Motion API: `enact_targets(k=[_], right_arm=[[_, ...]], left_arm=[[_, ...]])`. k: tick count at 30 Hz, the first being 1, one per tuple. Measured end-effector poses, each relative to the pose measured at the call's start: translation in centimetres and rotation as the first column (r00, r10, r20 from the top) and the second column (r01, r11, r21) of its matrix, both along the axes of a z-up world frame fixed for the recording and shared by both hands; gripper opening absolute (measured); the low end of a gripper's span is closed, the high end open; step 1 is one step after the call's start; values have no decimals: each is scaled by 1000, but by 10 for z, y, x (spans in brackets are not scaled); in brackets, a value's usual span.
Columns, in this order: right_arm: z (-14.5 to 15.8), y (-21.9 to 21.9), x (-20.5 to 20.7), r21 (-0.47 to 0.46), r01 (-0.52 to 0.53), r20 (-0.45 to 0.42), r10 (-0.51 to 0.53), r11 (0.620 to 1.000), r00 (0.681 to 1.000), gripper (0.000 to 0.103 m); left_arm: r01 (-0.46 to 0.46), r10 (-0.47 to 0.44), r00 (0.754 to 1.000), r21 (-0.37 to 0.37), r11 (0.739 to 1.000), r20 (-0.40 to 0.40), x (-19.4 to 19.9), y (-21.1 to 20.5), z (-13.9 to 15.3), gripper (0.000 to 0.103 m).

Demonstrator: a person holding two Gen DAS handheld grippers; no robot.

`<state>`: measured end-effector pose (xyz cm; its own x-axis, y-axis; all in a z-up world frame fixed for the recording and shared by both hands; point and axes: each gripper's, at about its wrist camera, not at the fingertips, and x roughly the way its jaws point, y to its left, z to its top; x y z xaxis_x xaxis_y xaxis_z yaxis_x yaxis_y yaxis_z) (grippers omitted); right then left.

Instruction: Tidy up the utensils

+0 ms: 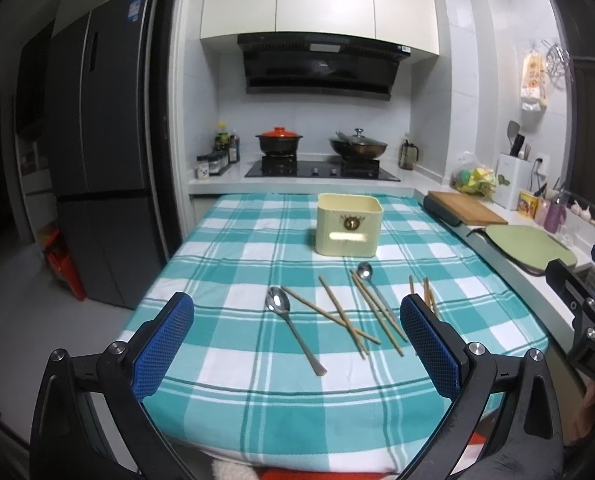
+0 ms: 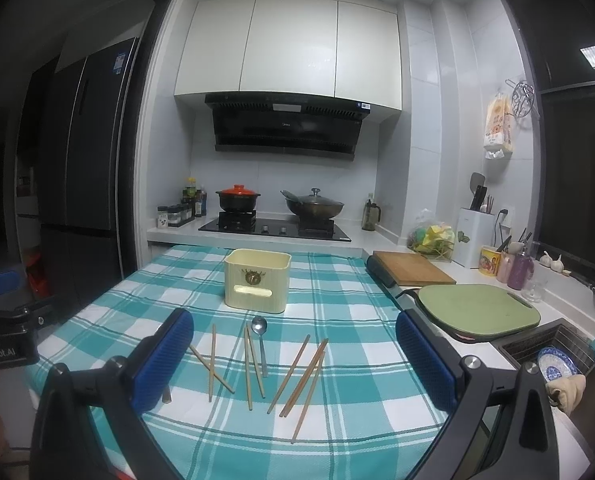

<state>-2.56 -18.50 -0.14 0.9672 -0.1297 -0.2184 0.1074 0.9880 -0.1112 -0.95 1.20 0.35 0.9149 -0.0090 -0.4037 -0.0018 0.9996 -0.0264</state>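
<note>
Both the left gripper [image 1: 297, 322] and the right gripper [image 2: 294, 352] hang spread wide and empty above the near edge of the checked cloth [image 2: 337, 308]. Just ahead of them lie crossed chopsticks [image 2: 297, 376] and two spoons [image 1: 293, 328], with the cream holder [image 2: 257, 282] beyond. A pinch could drag overlapping sticks, perhaps off the near edge; room is open all round.

Teal-and-white checks under pale, silver and tan things

The teal-and-white plaid cloth [image 1: 233, 364] carries a cream plastic square box [image 1: 348, 225], shiny silver metal spoons [image 1: 293, 326] and tan wooden chopsticks [image 2: 297, 376]; both grippers wear blue dimpled pads [image 1: 163, 350] on black frames; behind, an orange-lidded black pot [image 2: 238, 198].
</note>
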Motion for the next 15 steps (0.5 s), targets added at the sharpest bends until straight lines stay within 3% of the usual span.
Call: enact_targets(k=[15], right_arm=[[-2, 1, -2, 1, 2, 17, -2, 1000, 1000, 103]], left_arm=[[-4, 4, 1000, -2, 1000, 29, -2, 1, 1, 103]])
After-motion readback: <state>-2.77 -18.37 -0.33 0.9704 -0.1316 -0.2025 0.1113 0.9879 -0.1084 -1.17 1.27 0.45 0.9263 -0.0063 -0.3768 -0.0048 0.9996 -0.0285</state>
